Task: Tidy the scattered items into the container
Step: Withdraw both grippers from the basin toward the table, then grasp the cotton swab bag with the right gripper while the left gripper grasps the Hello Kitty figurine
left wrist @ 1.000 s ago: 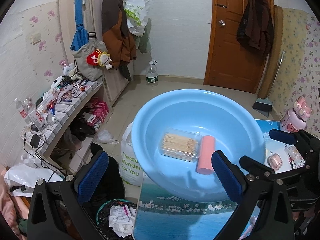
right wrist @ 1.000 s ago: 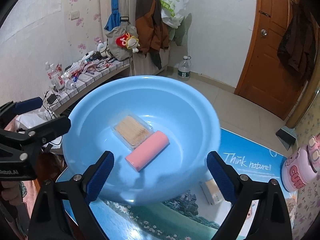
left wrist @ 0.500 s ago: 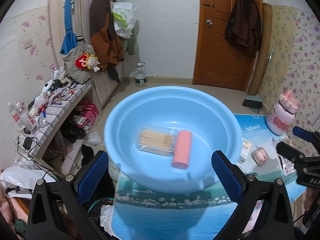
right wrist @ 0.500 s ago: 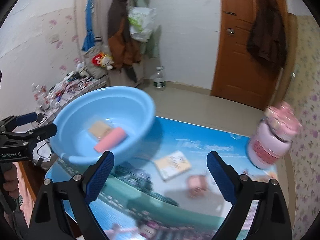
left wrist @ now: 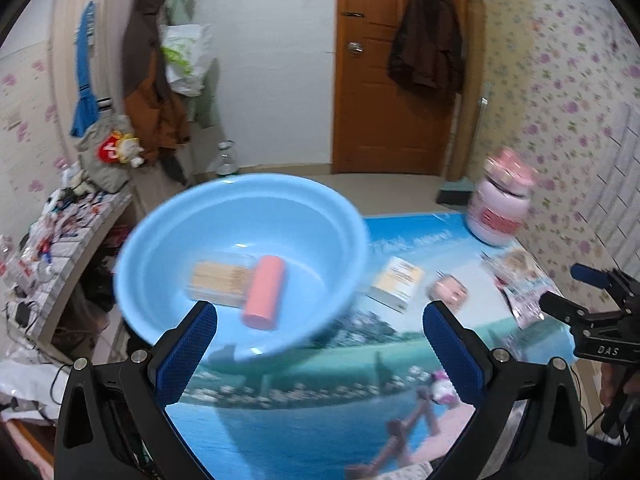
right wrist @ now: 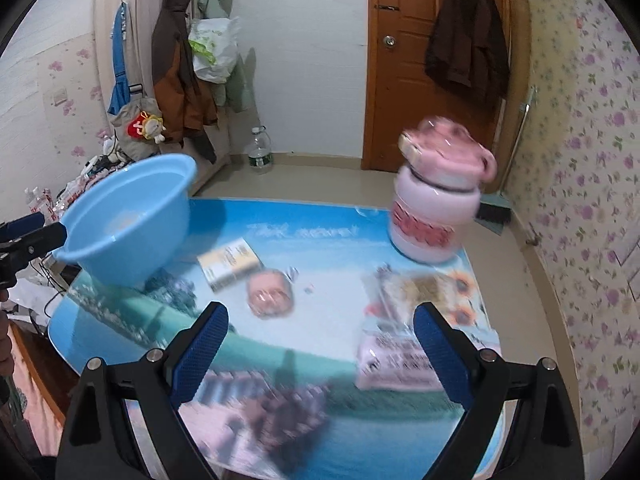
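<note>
A light blue basin [left wrist: 240,216] [right wrist: 132,220] sits at the table's left edge and holds a clear box of toothpicks [left wrist: 218,278] and a pink cylinder [left wrist: 264,298]. On the table lie a small yellow-white box [left wrist: 396,284] [right wrist: 230,264], a round pink case [left wrist: 448,292] [right wrist: 270,294] and printed packets [left wrist: 520,280] [right wrist: 404,320]. My left gripper [left wrist: 320,356] is open and empty, low in front of the basin. My right gripper [right wrist: 320,356] is open and empty above the table, facing the pink case and packets; it also shows in the left wrist view [left wrist: 592,300].
A pink-lidded jar [left wrist: 504,204] [right wrist: 436,200] stands at the table's far right. The table has a blue scenic cover [right wrist: 320,248]. A cluttered shelf [left wrist: 52,232] runs along the left wall. Coats hang on the wall and the brown door [right wrist: 404,64].
Both grippers have swung right and pulled back from the basin. The right wrist view has left the basin and now faces the loose items on the table. Both stay open.
</note>
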Demonstrator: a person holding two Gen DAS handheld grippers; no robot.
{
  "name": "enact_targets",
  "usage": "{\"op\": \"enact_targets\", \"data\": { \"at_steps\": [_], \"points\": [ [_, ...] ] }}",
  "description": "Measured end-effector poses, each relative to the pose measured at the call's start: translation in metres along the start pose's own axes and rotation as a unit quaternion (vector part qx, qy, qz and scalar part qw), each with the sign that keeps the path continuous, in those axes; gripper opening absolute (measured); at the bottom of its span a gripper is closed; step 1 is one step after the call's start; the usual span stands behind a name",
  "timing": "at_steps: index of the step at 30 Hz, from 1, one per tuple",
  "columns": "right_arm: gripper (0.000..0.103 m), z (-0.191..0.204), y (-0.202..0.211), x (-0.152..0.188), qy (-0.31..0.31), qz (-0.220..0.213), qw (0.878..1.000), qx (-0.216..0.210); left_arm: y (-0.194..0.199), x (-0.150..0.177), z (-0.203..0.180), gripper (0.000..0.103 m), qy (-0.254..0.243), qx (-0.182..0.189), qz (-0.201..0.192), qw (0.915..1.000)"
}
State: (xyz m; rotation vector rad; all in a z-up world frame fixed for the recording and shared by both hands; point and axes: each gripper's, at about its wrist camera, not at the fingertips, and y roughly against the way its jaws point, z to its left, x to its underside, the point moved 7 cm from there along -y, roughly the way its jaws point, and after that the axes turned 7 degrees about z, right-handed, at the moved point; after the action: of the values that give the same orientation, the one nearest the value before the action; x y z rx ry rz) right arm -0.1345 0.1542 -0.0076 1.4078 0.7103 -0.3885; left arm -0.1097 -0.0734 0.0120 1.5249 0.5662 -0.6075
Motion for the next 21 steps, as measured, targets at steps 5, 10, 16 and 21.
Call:
{"op": "enact_targets", "data": {
  "at_steps": [5,10,16,21],
  "points": [
    [0.095,-0.017,0.003,0.022,0.007,-0.001,1.000,0.010,-0.011,0.015,-0.035,0.103,-0.022,0.022,0.020,0.9993],
    [0.095,-0.039,0.006,0.033,-0.005,0.000,1.000,0.017,-0.021,0.021,-0.059,0.103,-0.036,0.031,0.030,0.9984],
    [0.095,-0.063,0.008,0.038,-0.023,0.001,0.999,0.024,-0.032,0.022,-0.076,0.103,-0.045,0.031,0.041,0.9976],
    [0.095,-0.078,0.005,0.045,-0.036,0.005,0.999,0.028,-0.040,0.025,-0.086,0.103,-0.047,0.035,0.052,0.9970]
  ]
}}
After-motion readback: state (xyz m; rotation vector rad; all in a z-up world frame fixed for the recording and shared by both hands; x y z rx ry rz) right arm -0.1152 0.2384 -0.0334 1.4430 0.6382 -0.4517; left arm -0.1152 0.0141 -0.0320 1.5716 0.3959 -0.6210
